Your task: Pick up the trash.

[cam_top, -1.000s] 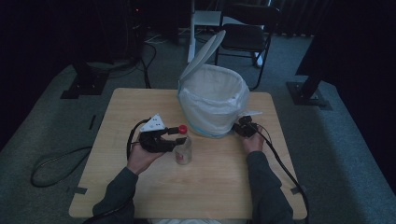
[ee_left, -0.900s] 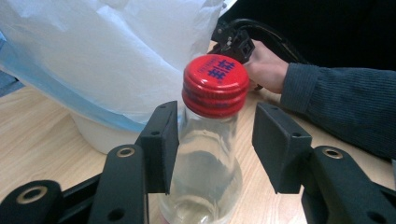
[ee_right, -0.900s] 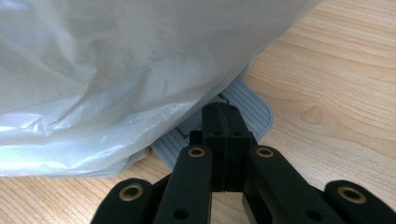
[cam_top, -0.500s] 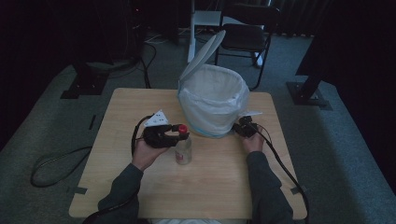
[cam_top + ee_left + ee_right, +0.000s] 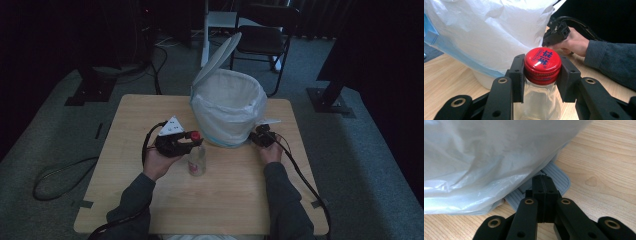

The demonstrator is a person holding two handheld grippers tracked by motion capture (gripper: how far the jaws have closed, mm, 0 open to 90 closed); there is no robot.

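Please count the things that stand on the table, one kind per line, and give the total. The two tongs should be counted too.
Pedal bin with white plastic liner: 1
Clear bottle with red cap: 1
Tongs: 2, the left tongs shut on the red cap, the right tongs shut at the bin's grey pedal
Total: 4

Bottle before bin on table
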